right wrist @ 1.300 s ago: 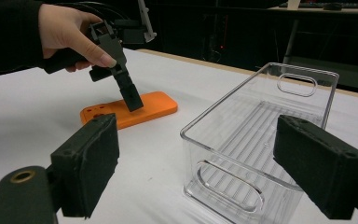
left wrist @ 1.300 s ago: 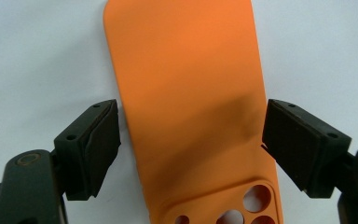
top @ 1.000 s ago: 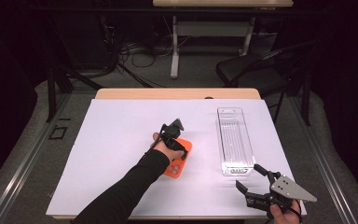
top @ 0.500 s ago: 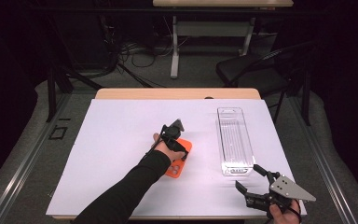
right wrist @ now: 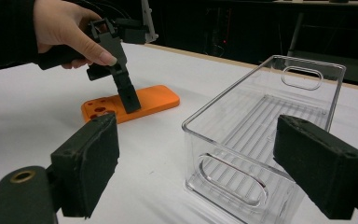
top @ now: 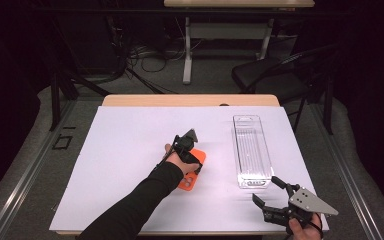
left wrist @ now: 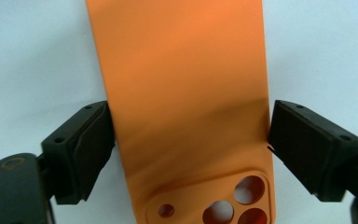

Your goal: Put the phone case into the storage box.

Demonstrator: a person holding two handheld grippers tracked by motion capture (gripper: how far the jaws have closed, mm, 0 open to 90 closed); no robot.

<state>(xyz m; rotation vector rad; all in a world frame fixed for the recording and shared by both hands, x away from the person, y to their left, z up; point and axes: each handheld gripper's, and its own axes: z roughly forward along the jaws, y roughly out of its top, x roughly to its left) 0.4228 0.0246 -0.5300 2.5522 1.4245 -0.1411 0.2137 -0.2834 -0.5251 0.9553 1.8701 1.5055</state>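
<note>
The left gripper (top: 190,145) stands over the orange phone case (top: 192,175), which lies flat on the white table cover (top: 130,150) with its back up; in the left gripper view the jaws straddle the case (left wrist: 186,93) across its width, one pad at each long edge, the left pad touching or nearly touching the edge and the right pad just beside the other edge with a sliver of white between, so the jaws are spread around the case and not clamped on it; the camera cut-outs sit at the end of the case nearest that gripper's body. In the right gripper view the left gripper (right wrist: 126,100) tilts down onto the case (right wrist: 144,105), its tips at the case's near edge, and a hand (right wrist: 70,28) grips its handle.

The right gripper (top: 270,195) hovers at the near edge of the table, well apart from the case, with its jaws spread wide and nothing between them; just ahead of it stands a clear plastic bin (top: 252,150), empty, its short handled end facing the jaws; in the right gripper view the bin (right wrist: 261,135) lies ahead and to the right of the jaws, the case ahead and to the left, beyond the left pad.
</note>
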